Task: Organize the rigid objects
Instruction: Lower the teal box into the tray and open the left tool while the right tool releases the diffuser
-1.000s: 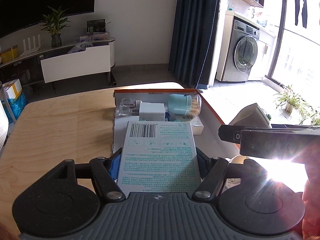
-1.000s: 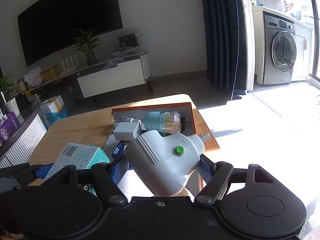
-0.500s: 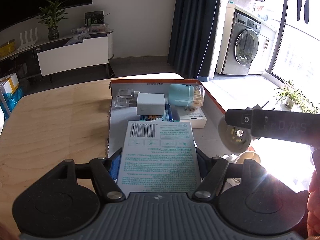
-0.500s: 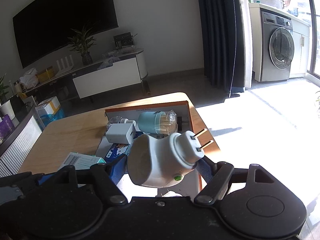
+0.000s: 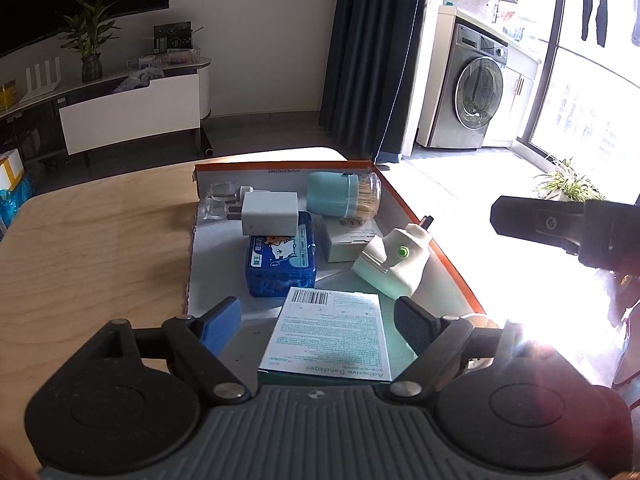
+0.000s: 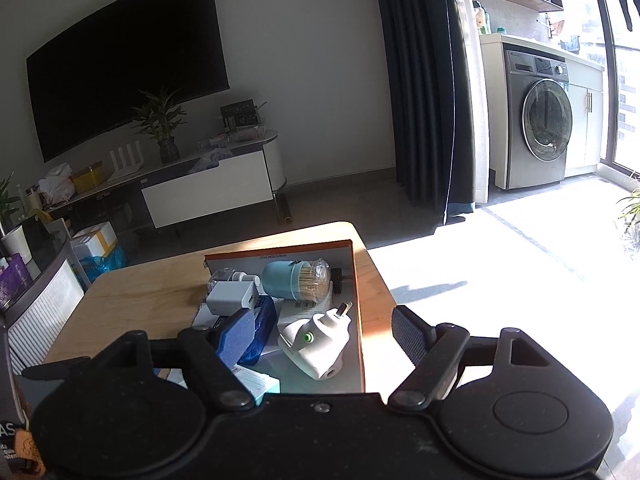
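Table (image 5: 92, 248): light wood; the right wrist view shows its rounded far right corner in sun, the left wrist view shows more of its bare left side.
Tray (image 5: 420, 224): shallow box with orange rim and pale floor, on the table's right part; its printed far wall reads clearly only in the left wrist view.
Left gripper (image 5: 318, 320): jaws have just been opening and stand spread, pads clear of the box lying between them.
Right gripper (image 6: 324, 330): jaws have just been opening, spread wide, nothing clasped; in the left wrist view only a dark bar of it enters from the right.
Bandage box (image 5: 326, 336): flat on the tray's near floor, barcode end far, "Adhesive Bandages" legible; the right wrist view shows only a teal corner of it.
Blue case (image 5: 282, 258): mid tray, just beyond the bandage box.
White plug device (image 6: 316, 344): green dot on it, prongs pointing far, lying by the tray's right wall, released.
Toothpick jar (image 5: 344, 194): teal with clear cap, on its side at the far end.
White charger (image 5: 270, 212): resting on the blue case's far edge.
Small white carton (image 5: 350, 238): under the jar, labelled.
Clear container (image 5: 220, 200): far left corner.
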`<state>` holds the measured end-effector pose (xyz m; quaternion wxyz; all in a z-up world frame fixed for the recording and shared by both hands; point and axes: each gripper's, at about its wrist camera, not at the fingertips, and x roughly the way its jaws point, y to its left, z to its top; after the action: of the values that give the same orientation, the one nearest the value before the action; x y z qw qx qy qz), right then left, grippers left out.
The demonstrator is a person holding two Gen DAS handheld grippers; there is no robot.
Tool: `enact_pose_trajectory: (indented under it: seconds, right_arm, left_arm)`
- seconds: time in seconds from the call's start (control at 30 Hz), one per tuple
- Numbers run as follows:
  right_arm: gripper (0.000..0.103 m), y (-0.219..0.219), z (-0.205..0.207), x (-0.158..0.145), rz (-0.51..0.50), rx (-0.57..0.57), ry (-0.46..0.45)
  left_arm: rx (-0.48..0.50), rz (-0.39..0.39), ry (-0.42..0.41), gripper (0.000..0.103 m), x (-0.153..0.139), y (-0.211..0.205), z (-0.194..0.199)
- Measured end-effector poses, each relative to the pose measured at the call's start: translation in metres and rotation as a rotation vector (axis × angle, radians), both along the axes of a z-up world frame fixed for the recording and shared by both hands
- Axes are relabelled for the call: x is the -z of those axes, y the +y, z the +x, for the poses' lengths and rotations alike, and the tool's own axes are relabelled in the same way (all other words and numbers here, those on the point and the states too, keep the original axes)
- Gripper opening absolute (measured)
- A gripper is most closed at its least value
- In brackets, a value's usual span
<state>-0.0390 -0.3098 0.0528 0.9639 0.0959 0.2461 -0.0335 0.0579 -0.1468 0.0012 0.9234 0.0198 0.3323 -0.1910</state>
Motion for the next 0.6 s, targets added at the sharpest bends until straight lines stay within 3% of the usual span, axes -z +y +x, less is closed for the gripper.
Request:
enact_pose_trajectory:
  seconds: [0.17, 0.37, 0.6]
  right_arm:
    - [0.092, 0.001, -0.014, -0.007, -0.004, -0.006, -0.007]
    - [0.092, 0.007, -0.036, -0.008, -0.016, -0.037, -0.002]
    - [0.092, 0.012, -0.059, 0.004, -0.007, -0.06, 0.039]
  left_arm:
    - [-0.053, 0.026, -0.043, 0.102, -0.018, 0.006, -0.019]
    - [-0.105, 0.072, -0.071, 0.103, -0.037, 0.011, -0.046]
    - [-0.141, 0.082, -0.018, 0.103, -0.026, 0.012, -0.059]
